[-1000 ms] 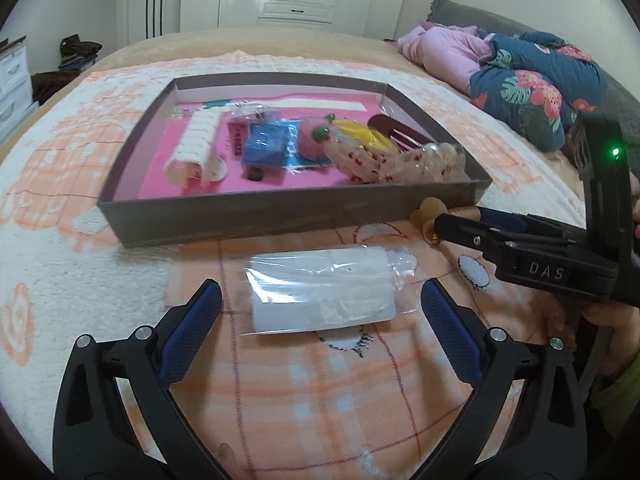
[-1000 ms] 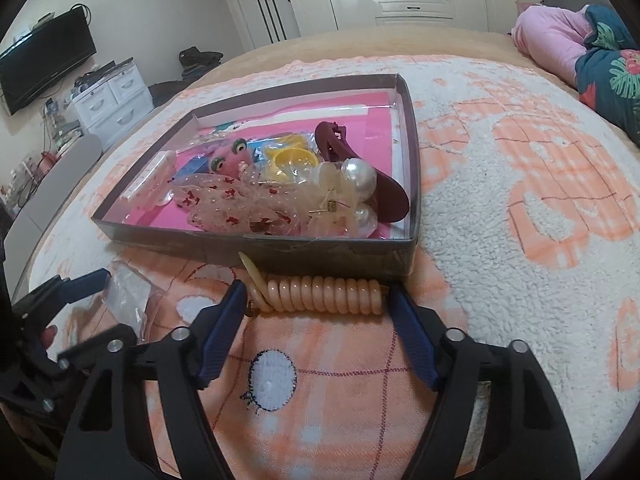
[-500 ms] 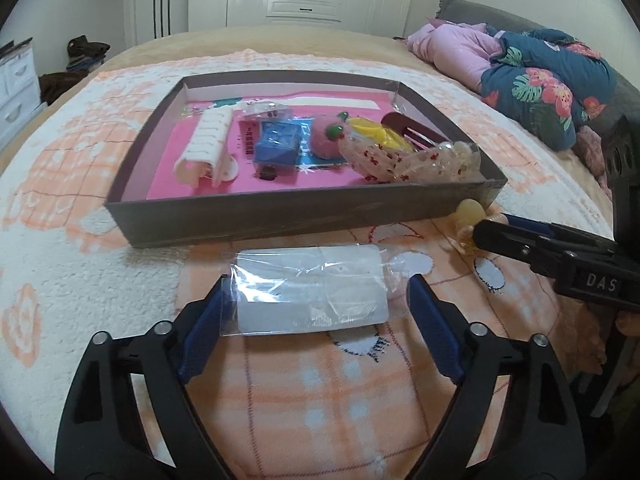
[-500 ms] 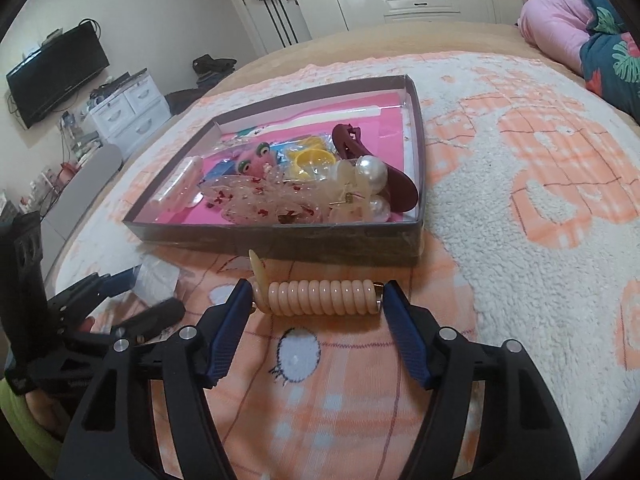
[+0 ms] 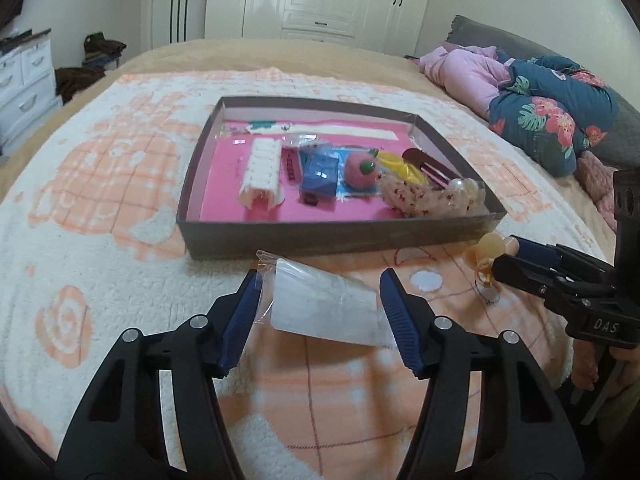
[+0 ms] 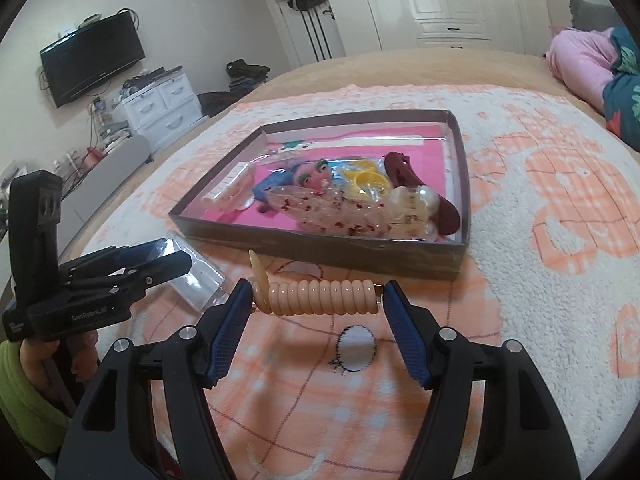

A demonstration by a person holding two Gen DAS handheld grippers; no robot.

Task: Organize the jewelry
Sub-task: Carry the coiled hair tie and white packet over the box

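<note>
The left gripper (image 5: 320, 300) clamps a clear plastic packet (image 5: 324, 308) raised off the orange-and-white blanket (image 5: 100, 184). The right gripper (image 6: 318, 304) clamps a peach coiled hair tie (image 6: 324, 298) end to end. Beyond both, just past the packet, the dark tray (image 5: 320, 236) holds assorted hair accessories on its pink liner

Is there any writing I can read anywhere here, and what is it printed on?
"DAS": white letters on the black body of the right hand-held gripper, seen from the left camera.
"GenRobot.AI": on the black body of the left hand-held gripper, seen from the right camera; small, so my reading is unsure.
Red strip in the box: markings too blurred to read.
</note>
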